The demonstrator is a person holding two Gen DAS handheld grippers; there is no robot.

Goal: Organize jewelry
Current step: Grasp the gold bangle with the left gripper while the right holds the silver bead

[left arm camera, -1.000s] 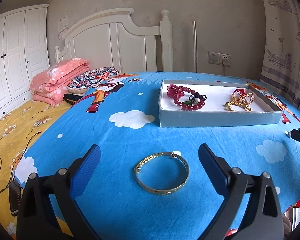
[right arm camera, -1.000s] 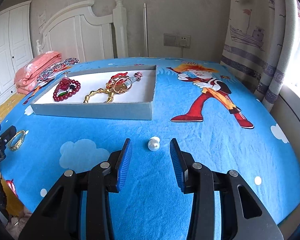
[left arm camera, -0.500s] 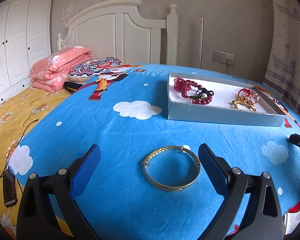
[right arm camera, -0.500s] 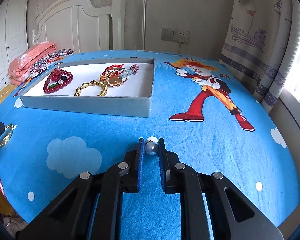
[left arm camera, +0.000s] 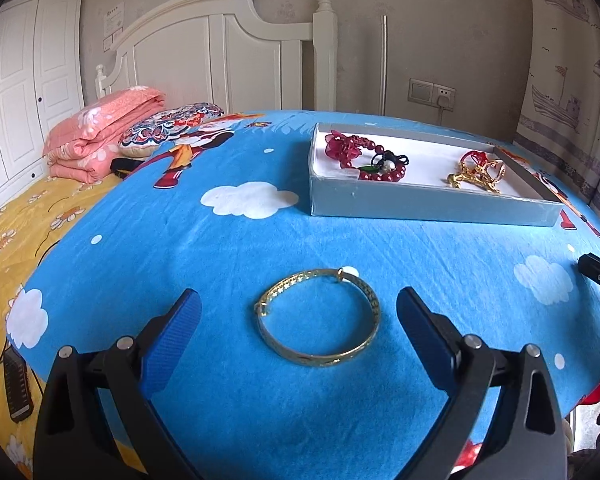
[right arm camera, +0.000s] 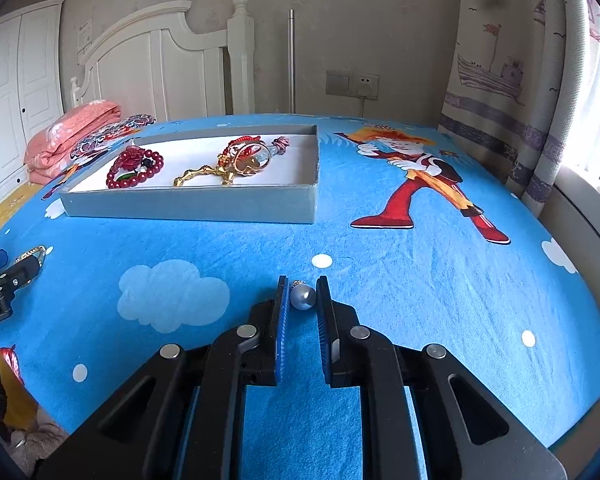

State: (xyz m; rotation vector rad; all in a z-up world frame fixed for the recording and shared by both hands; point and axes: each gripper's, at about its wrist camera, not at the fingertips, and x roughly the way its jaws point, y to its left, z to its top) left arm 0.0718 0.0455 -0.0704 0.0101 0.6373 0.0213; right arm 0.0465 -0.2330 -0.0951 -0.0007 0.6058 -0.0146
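Pearl bead (right arm camera: 303,297) sits pinched between the blue pads of the right gripper (right arm camera: 302,298), whose jaws have just been closing and now press on its two sides, low on the blue bedsheet (right arm camera: 420,288) in front of the grey tray (right arm camera: 188,204). It looks small, round, hard and smooth, so it is probably light yet prone to rolling or squirting out of a grip; holding it across its widest part, centred on the pads, seems the safest hold. Further left, the left gripper (left arm camera: 298,312) hangs with its jaws spread wide on either side of the gold bangle (left arm camera: 318,317), touching nothing. That bangle lies flat on the sheet, a thin stiff open ring that likely weighs little and would slip if squeezed across its whole width; pinching one side of the band seems better. Inside the tray already rest a red bead bracelet (right arm camera: 136,168) and a gold ornament (right arm camera: 228,166), so the pearl and bangle appear to be what remains outside
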